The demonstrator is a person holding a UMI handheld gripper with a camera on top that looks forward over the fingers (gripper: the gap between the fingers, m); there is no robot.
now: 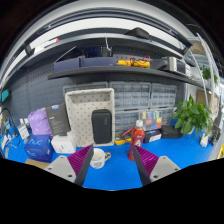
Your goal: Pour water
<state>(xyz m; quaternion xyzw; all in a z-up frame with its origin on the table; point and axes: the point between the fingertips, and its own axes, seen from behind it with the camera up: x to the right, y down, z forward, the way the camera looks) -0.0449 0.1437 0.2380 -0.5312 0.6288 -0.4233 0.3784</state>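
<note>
The tongs [111,166] stand wide open and empty above the blue desk [175,150]. A white mug [99,158] sits between the fingers; an orange bottle [138,136] stands just beyond.

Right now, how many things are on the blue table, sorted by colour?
White: 1, ceramic mug
Red: 1, small bottle
Purple: 1, soft bag
Green: 1, leafy potted plant
Total: 4
The gripper is open, the mug between its fingers.
</note>
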